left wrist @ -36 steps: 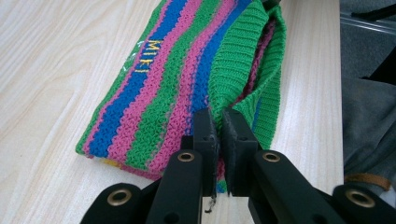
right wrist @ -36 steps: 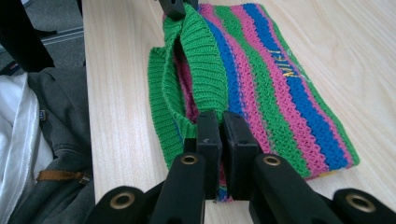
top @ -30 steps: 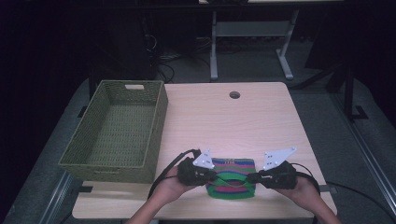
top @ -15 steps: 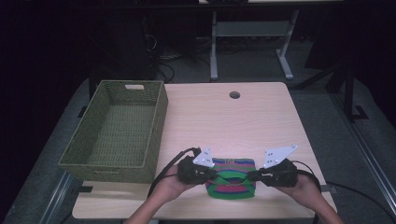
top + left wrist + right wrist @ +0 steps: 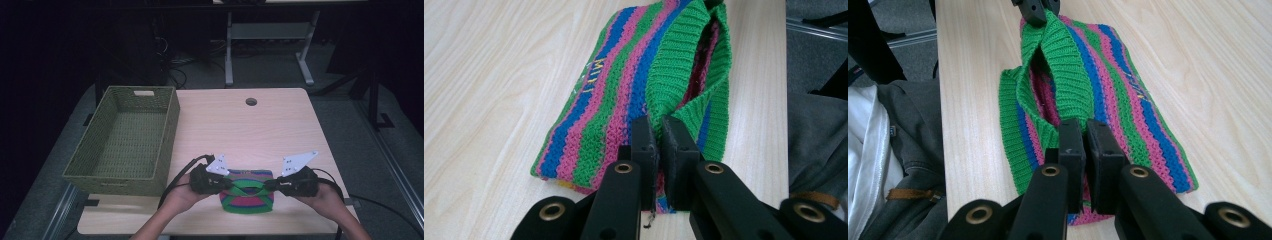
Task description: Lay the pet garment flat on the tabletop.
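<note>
Both grippers are pinched onto the green ribbed cuff of a striped knitted hat [image 5: 247, 193] in green, blue and pink yarn, which lies flat on the pale wood-grain table [image 5: 240, 130] near the person's edge, right of the olive woven basket [image 5: 125, 142]. Left gripper [image 5: 658, 137] has its jaws nearly together, clamping one fold of the cuff; right gripper [image 5: 1084, 142] does the same at the opposite end of the cuff's upper layer. That layer is lifted between the two, so the hat's mouth gapes a little while the lower layer stays on the table. Step in hand, as I read it: gripping the rim at two points, likely to lift, spread or fold the hat, possibly for placing into the basket, which sits empty well apart to the left. Next move calls for both grips holding firm and the hands moving together, since a lopsided pull would let the knit slip or twist; if it goes to the basket, raise it clear of the table and carry left over the rim. Pose: in the high view both hands sit low at the table's near edge, left hand [image 5: 185, 195] and right hand [image 5: 325, 196] facing each other, grippers roughly level and pointing inward, grey plates up, cables trailing back.
</note>
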A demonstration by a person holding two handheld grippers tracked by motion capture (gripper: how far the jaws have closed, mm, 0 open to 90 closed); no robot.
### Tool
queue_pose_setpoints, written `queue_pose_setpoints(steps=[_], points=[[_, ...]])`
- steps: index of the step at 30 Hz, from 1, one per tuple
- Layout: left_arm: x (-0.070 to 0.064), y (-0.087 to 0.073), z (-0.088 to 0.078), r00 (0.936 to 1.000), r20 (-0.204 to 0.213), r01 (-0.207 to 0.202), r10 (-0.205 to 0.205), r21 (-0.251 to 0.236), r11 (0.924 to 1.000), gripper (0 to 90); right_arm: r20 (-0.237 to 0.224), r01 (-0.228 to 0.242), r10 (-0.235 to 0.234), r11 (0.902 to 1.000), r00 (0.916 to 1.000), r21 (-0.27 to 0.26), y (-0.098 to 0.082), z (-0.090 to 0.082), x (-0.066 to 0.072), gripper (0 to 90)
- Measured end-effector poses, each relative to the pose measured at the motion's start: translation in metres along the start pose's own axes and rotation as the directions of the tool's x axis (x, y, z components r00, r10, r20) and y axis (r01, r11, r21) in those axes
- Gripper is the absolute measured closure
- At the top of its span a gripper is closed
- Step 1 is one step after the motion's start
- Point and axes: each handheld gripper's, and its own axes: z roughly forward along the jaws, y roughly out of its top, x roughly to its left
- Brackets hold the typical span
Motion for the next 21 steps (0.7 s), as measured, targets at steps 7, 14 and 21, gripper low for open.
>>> queue_pose_setpoints(steps=[7,14,21], points=[[0.0027,0.0018,-0.0015,0.9999,-0.003,0.011,-0.011,-0.005,0.9999,84.8,0.0,-0.005,0.005,1.0,1.0,-0.002,0.0035,-0.0015,-0.0025,85.7],[0.0059,0.0023,-0.0021,0.9996,0.0,0.027,-0.027,-0.013,0.9995,84.9,0.002,0.006,-0.006,1.0,1.0,-0.004,0.0067,-0.0022,-0.0051,85.7],[0.0083,0.004,-0.0031,0.9996,0.001,0.028,-0.028,-0.012,0.9995,84.8,0.0,0.0,0.0,1.0,1.0,-0.002,0.0098,-0.0035,-0.0067,85.7]])
